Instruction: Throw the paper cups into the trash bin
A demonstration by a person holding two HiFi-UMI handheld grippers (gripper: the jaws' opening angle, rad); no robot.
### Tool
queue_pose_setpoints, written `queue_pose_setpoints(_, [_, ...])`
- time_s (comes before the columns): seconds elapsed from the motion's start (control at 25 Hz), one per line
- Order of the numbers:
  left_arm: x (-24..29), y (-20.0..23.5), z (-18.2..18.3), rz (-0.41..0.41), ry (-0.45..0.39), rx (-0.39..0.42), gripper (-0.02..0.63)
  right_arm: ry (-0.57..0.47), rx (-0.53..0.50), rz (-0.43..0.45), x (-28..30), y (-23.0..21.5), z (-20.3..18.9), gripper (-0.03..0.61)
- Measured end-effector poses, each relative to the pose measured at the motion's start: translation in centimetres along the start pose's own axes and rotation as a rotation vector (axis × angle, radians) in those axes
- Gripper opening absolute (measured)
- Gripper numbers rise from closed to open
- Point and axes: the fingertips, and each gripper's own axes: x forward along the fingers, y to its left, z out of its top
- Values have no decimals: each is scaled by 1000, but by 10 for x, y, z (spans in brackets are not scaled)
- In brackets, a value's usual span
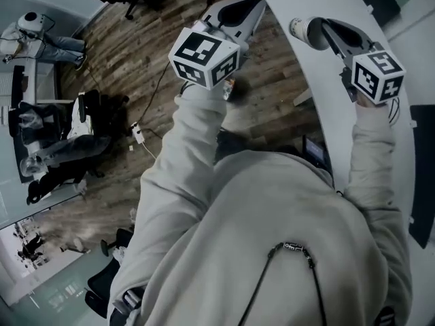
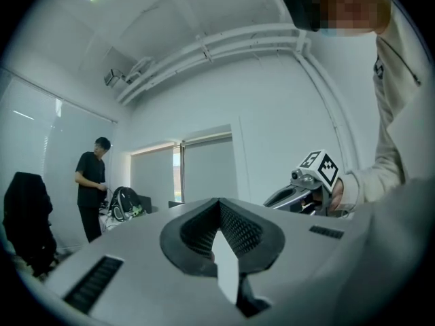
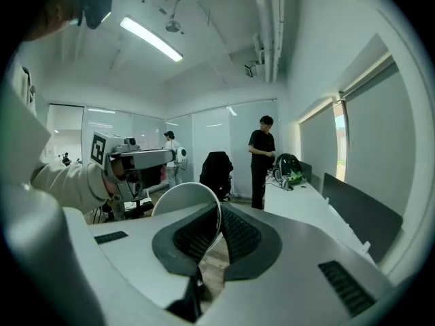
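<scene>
Paper cup [image 1: 304, 31] whole in head view; right gripper view shows right tongs [image 3: 219, 209] pinching rim; left tongs [image 2: 219, 204] closed, empty.

Top: light grey hooded top [image 1: 272, 236], long sleeves, ribbed cuffs.
Cord: dark cord [image 1: 293, 247] with a metal clasp, at 6 o'clock.
Left gripper [image 1: 253, 9]: pale grey shell, black ribbed pads [image 2: 238, 229], black-and-white marker cube [image 1: 204, 56].
Right gripper [image 1: 325, 27]: same build.
</scene>
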Motion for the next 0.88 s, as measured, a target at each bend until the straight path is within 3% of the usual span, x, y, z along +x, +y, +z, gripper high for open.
queue_pose_setpoints(0.28, [-37,97,6,59,-51,-41,0,-114,-24,11,84,39,93,40])
queue_pose_setpoints(0.52, [-90,181,-2,77,-59,-48,0,-83,-32,58,172,91,114,40])
queue_pose_setpoints(0.68, [-149,253,-23,104,28,0,0,-46,-55,128,252,145,131,40])
queue_pose_setpoints(0.88, [-215,313,-39,186,20,-49,-1,-15,-66,186,326,201,142,40])
